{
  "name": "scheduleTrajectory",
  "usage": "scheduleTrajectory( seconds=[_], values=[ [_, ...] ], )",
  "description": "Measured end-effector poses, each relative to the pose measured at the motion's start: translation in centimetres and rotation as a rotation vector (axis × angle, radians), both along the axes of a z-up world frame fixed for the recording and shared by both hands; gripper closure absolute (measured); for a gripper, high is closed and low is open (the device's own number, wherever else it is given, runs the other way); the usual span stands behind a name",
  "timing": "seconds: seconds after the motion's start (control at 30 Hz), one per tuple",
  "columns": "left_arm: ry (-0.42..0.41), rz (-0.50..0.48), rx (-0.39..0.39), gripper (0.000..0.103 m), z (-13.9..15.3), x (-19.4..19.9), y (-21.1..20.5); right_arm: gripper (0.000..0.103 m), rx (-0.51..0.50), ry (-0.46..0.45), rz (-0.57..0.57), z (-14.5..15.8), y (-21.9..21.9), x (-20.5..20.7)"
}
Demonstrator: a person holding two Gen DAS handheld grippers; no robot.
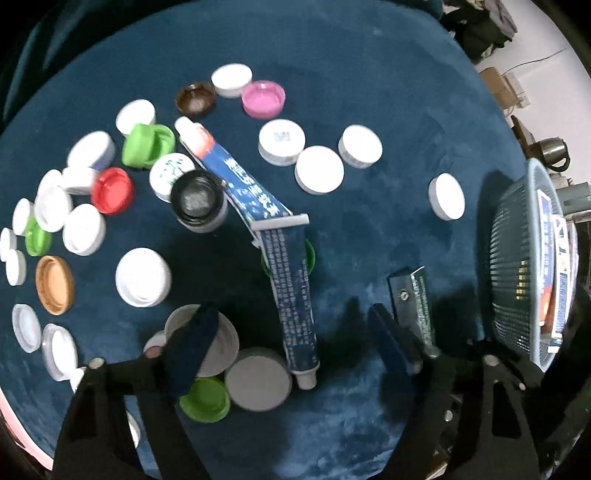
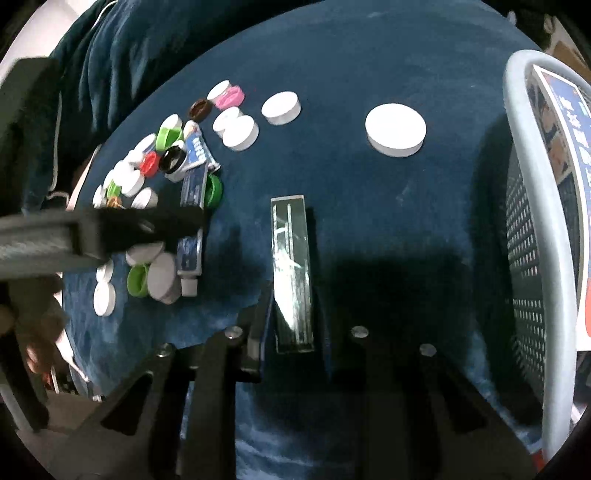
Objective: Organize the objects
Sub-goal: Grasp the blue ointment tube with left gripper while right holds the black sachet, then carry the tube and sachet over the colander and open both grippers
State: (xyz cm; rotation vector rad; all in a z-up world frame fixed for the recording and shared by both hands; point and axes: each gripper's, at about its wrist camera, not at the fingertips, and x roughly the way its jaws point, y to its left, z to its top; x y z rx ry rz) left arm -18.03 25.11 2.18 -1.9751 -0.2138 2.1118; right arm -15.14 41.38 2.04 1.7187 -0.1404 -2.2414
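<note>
Blue velvety cloth (image 1: 369, 92) strewn with bottle caps (image 1: 319, 169) and two toothpaste tubes (image 1: 295, 295). At right, mesh basket (image 1: 517, 258) holding printed boxes (image 2: 565, 129). Left gripper (image 1: 291, 332) spread apart astride one tube — untouched. Right gripper (image 2: 293, 321) clamped on narrow box (image 2: 291, 266).

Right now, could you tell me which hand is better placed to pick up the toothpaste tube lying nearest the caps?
Left. Its tool hangs open right over that toothpaste tube, while the right tool is shut on a thin box.

Dark blue tablecloth (image 1: 369, 92), white wall (image 1: 546, 33)
</note>
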Motion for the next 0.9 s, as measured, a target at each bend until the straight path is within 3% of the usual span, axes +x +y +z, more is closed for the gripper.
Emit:
scheduleTrajectory(
  seconds=[0.03,0.1,0.17,0.2,0.23,0.33,0.6,0.9],
  values=[
    [0.003,-0.014,-0.009,0.042,-0.1,-0.2,0.4,0.079,0.004,0.006,-0.008,0.1,0.1,-0.1],
    [0.013,-0.039,-0.043,0.059,-0.2,-0.4,0.9,0.079,0.015,0.019,-0.019,0.0,0.2,-0.3],
    [0.017,-0.049,-0.050,0.065,-0.3,-0.4,1.1,0.079,0.034,-0.002,-0.014,-0.6,-0.1,-0.7],
    [0.013,-0.056,-0.038,0.078,-0.3,-0.4,1.2,0.079,0.039,-0.014,-0.009,-0.9,-0.2,-0.8],
    [0.013,-0.061,-0.034,0.084,-0.2,-0.4,1.2,0.079,0.035,-0.015,-0.006,-1.0,-0.2,-0.9],
    [0.028,-0.070,-0.017,0.085,0.4,-0.5,1.2,0.079,-0.006,-0.024,-0.013,-0.7,0.8,-0.8],
    [0.067,-0.069,0.081,0.086,3.9,-0.6,1.4,0.083,-0.058,0.071,-0.027,2.5,2.3,0.5],
    [0.146,-0.084,0.098,0.086,6.8,0.0,2.3,0.083,-0.098,0.144,-0.068,6.1,3.1,1.4]
  ],
)
